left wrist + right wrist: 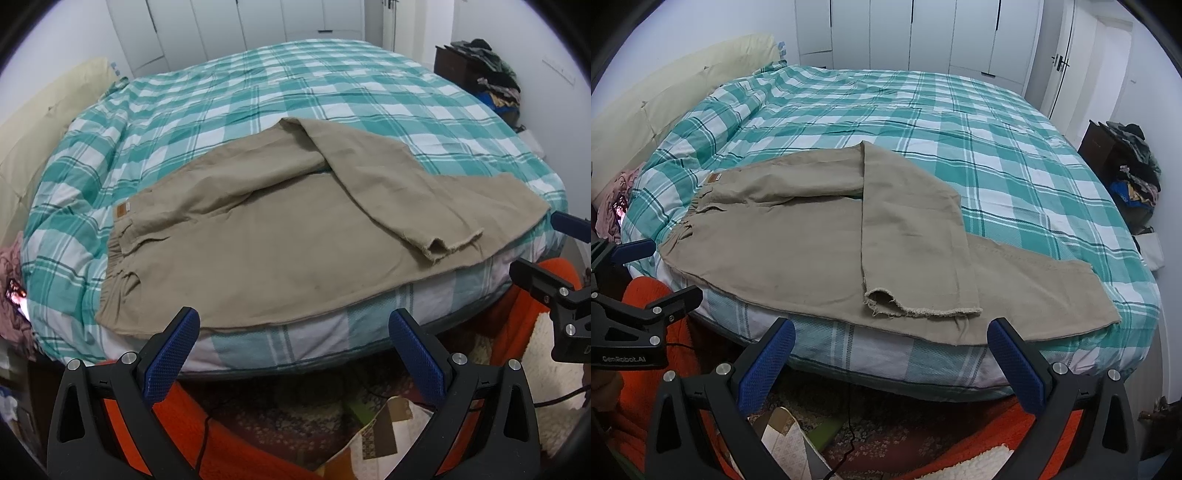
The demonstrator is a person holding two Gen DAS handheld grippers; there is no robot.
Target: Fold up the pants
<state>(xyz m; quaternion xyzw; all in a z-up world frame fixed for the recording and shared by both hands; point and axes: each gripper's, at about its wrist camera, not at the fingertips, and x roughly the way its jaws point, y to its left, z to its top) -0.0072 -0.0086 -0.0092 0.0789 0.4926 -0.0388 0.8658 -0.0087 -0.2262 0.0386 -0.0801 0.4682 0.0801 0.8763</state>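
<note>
Beige pants point(280, 236) lie flat along the near edge of a bed, waistband point(118, 269) to the left. One leg is folded back over the other and its frayed cuff point(450, 243) points at me. They also show in the right wrist view point(820, 243), cuff point(923, 306) near the bed edge. My left gripper point(295, 328) is open and empty, held just short of the bed edge below the seat of the pants. My right gripper point(892, 339) is open and empty, just below the cuffs.
The bed has a teal and white checked cover point(295, 85). A cream headboard point(665, 99) is at the left. A dark nightstand with piled clothes point(1126, 166) stands at the right. Orange fabric and a patterned rug point(295, 417) lie below the bed edge. White wardrobes point(923, 33) are behind.
</note>
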